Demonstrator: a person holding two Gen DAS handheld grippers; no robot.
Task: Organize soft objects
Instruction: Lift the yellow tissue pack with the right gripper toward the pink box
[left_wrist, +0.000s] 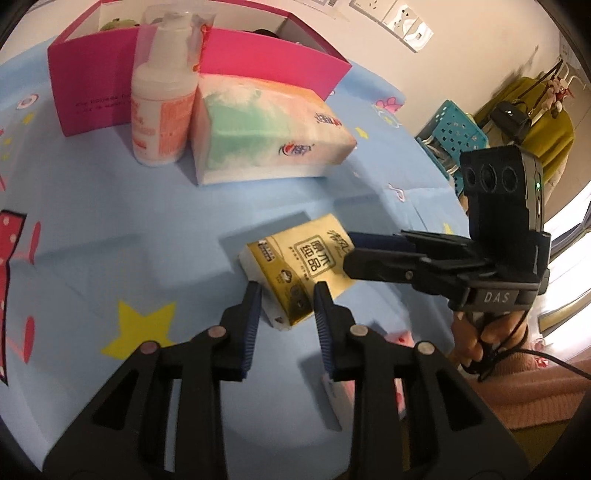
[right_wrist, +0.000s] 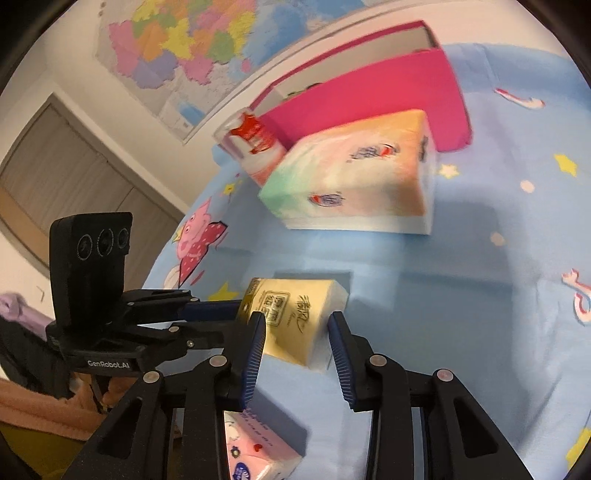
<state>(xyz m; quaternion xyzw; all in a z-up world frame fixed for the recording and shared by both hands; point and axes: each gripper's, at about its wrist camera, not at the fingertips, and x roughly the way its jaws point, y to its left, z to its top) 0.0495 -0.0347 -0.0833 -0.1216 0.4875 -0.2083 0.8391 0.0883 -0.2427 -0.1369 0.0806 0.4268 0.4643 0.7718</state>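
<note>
You have the small gold plastic-wrapped tissue pack (left_wrist: 301, 275) pinched in both grippers, left gripper (left_wrist: 284, 295) and right gripper (right_wrist: 295, 325); carry it level toward the pink cardboard box (left_wrist: 110, 81) at eleven o'clock.

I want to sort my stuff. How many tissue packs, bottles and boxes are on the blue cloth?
Tissue packs: 3 (big pastel pack, yellow pack, pink pack)
Bottles: 1 (white pump bottle)
Boxes: 1 (pink box)
Total: 5
</note>
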